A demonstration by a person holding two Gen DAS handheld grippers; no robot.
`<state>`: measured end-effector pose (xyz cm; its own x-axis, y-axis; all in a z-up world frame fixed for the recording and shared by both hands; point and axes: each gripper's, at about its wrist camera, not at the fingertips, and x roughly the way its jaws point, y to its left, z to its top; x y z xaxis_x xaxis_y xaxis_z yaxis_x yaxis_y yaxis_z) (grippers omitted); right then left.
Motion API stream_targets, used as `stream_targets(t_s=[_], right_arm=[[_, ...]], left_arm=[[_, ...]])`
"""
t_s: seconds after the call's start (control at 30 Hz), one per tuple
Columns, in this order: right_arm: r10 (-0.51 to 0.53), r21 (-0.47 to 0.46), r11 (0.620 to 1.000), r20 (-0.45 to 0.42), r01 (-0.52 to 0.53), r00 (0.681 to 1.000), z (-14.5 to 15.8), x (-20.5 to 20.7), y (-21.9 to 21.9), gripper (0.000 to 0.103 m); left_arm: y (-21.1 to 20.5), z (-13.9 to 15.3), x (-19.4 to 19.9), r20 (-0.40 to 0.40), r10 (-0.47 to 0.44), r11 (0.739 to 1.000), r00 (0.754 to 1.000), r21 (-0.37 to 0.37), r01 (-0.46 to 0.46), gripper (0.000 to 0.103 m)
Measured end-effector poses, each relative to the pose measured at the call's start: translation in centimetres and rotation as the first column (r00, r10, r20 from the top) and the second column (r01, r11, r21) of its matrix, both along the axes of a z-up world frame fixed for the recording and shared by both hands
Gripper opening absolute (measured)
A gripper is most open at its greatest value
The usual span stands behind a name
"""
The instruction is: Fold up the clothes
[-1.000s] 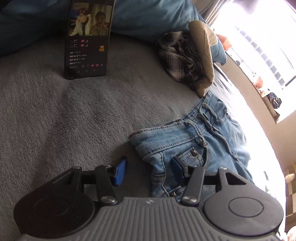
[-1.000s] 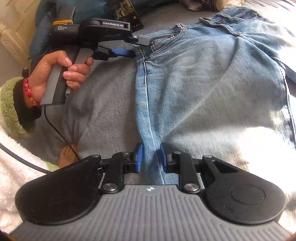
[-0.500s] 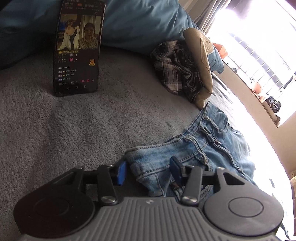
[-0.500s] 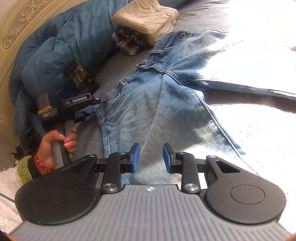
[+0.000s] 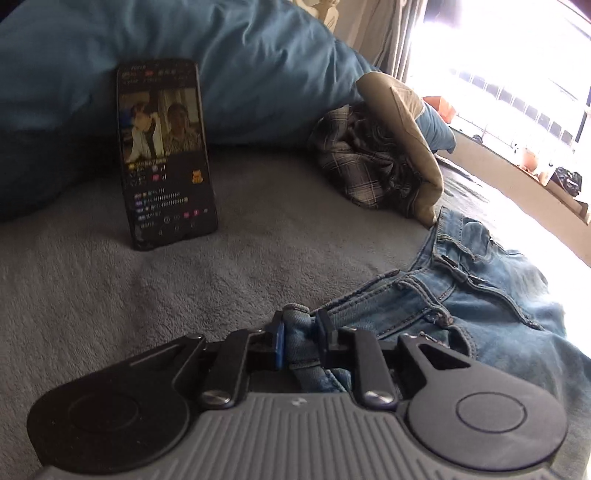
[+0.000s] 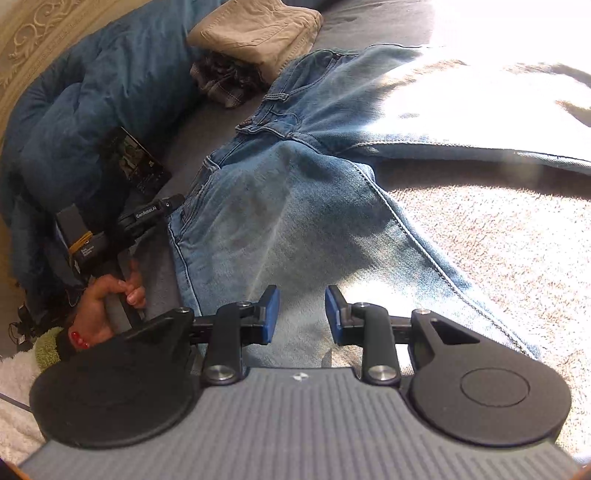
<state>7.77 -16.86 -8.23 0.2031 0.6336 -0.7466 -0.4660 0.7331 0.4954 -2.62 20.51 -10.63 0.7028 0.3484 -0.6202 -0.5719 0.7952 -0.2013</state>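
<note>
Faded blue denim jeans [image 6: 303,206] look heavy and floppy; left claw [image 5: 298,341] is clamped on the waistband corner, right claw [image 6: 301,314] gapes over a leg.

1. Jeans [image 5: 491,306]: one pair.
2. Phone [image 5: 166,155]: one, upright.
3. Folded tan garment [image 6: 258,33]: one.
4. Plaid garment [image 5: 365,162]: one.
5. Blue duvet [image 6: 92,96]: one.
6. Grey blanket [image 5: 129,288]: one.
7. Tools: two, left tool [image 5: 298,341] and right tool [image 6: 301,314].
8. Hand [image 6: 103,306]: one in view.
9. Red bead bracelet [image 6: 77,338]: one.
</note>
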Motion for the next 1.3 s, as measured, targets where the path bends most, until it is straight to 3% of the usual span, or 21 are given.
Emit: stream_targets(t_s=[0.07,0.2,0.3,0.33,0.43,0.6,0.63,0.8,0.93,1.03,1.1,1.17,1.23,1.3], right_arm=[[-0.003,-0.003,1.0,0.007,0.003,1.0,0.0,0.0,-0.2,0.026],[-0.024,0.01,1.0,0.031,0.024,0.999,0.6,-0.1,-1.1,0.026],[-0.032,0.009,0.999,0.068,0.031,0.997,1.2,-0.4,-1.7,0.026],[-0.036,0.004,0.999,0.08,0.036,0.996,1.4,-0.4,-2.0,0.026],[-0.065,-0.014,0.998,0.099,0.067,0.993,1.7,-0.6,-3.3,0.026],[-0.205,-0.005,0.978,0.123,0.207,0.971,2.5,-1.3,-7.6,0.026],[-0.24,0.0,0.97,0.129,0.242,0.962,2.7,-1.6,-8.8,0.026],[-0.426,0.004,0.903,0.153,0.43,0.892,3.4,-4.1,-15.4,0.026],[-0.57,0.029,0.818,0.174,0.574,0.803,3.7,-6.3,-20.7,0.026],[-0.659,0.07,0.751,0.149,0.657,0.737,3.2,-7.4,-23.9,0.026],[-0.679,0.064,0.732,0.143,0.678,0.72,2.6,-7.7,-24.9,0.026],[-0.687,0.046,0.722,0.158,0.69,0.709,2.3,-8.0,-25.6,0.026],[-0.678,0.02,0.722,0.22,0.692,0.701,2.7,-8.6,-26.3,0.026],[-0.68,0.021,0.713,0.267,0.701,0.683,3.4,-9.3,-27.6,0.027]], left_arm=[[0.6,0.5,-0.3,0.002,0.03,1.0,1.0,-0.002,-0.03,0.033],[-0.1,2.3,-1.5,0.025,0.061,0.989,0.998,0.131,-0.064,0.034],[-2.1,4.4,-1.1,0.023,-0.047,0.976,0.999,0.213,0.041,0.034],[-3.1,4.9,-0.8,0.027,-0.108,0.973,0.994,0.209,0.1,0.034],[-6.4,5.7,0.9,0.039,-0.308,0.942,0.95,0.152,0.299,0.034],[-12.1,3.1,4.4,-0.048,-0.533,0.839,0.845,0.102,0.535,0.034],[-12.9,2.3,4.9,-0.073,-0.563,0.818,0.823,0.092,0.568,0.035],[-12.8,2.5,5.5,-0.071,-0.572,0.813,0.817,0.08,0.577,0.033],[-12.7,2.7,6.0,-0.067,-0.578,0.811,0.814,0.072,0.581,0.032],[-12.6,2.9,6.3,-0.064,-0.581,0.809,0.811,0.065,0.585,0.037],[-13.2,2.0,8.0,-0.146,-0.59,0.798,0.794,0.045,0.601,0.043],[-14.3,1.1,9.0,-0.247,-0.591,0.779,0.768,0.074,0.623,0.04],[-15.1,2.4,9.0,-0.272,-0.607,0.748,0.747,0.124,0.652,0.038],[-15.8,3.9,8.5,-0.247,-0.634,0.721,0.733,0.154,0.675,0.041]])
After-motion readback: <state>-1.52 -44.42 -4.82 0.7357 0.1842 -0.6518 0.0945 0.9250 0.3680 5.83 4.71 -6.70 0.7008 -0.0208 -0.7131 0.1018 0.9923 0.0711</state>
